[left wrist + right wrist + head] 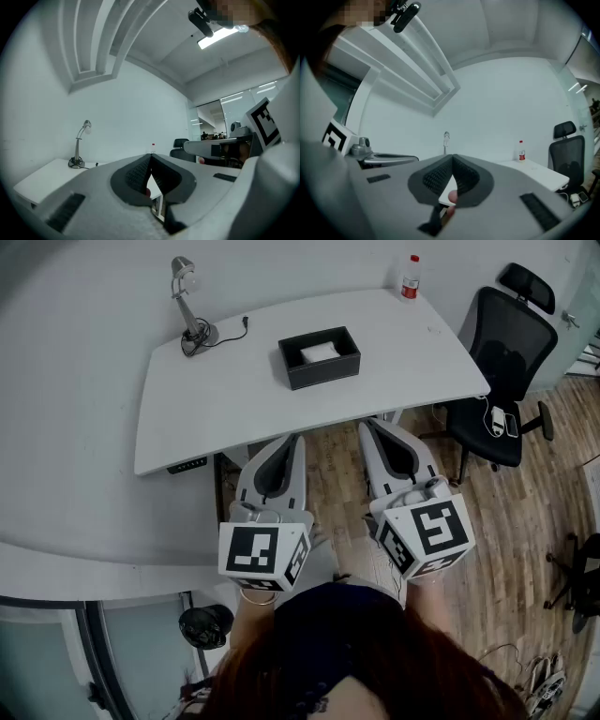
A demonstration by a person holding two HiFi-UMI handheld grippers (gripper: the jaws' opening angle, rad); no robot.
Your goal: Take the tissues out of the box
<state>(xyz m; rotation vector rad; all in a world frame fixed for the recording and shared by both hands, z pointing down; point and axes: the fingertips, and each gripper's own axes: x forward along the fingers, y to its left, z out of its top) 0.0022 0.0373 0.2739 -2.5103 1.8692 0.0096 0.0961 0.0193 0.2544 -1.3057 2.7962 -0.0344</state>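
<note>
Head view: your left gripper [294,439] and right gripper [367,426] are both clenched on nothing, held level just short of the desk [216,404]. Black box [320,374], white tissues [319,352] inside, sits mid-desk, well apart from both.

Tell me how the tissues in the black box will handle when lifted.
The tissues look like a thin white stack: probably floppy and light. The black box is low and open-topped, so likely won't tip but may slide.
</note>
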